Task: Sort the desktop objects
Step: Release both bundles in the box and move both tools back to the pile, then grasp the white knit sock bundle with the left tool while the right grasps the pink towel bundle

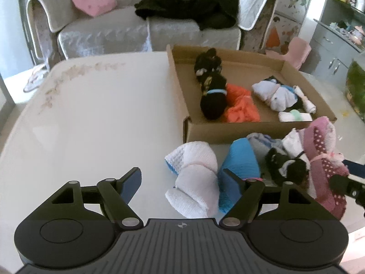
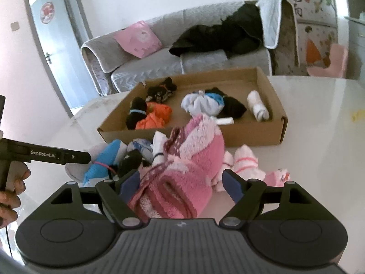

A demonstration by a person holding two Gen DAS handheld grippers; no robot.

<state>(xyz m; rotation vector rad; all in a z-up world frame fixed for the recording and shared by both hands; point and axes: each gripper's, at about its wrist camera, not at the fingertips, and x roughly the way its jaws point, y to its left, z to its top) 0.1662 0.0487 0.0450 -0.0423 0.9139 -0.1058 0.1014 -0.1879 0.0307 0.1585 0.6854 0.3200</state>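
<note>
The left gripper (image 1: 182, 180) hangs released over the white desk (image 1: 95, 118), its jaws spread wide with a white waffle-knit bundle (image 1: 194, 182) lying between them, nearer the right finger; whether either pad touches it cannot be told. Just at 3 o'clock of that bundle lies a blue rolled cloth (image 1: 241, 159), and past it a small black bundle (image 1: 286, 165).

The right gripper (image 2: 182, 183) is also released, jaws wide apart around a fluffy pink bundle (image 2: 189, 169) with dotted maroon trim. The bundle fills much of the gap and lies close against the left finger, while a clear gap shows at the right finger. At 3 o'clock of it sit smaller pale pink bundles (image 2: 245, 162) on the desk.

At 12 o'clock from both grippers stands an open cardboard box (image 2: 251, 134), touching the pile of loose bundles at its near wall. Inside it lie a black roll with a blue band (image 1: 213, 101), an orange cloth (image 1: 239, 105), a white-and-blue bundle (image 1: 273, 93) and white rolls (image 2: 257, 107). Beyond the desk stands a grey sofa (image 1: 109, 34).
</note>
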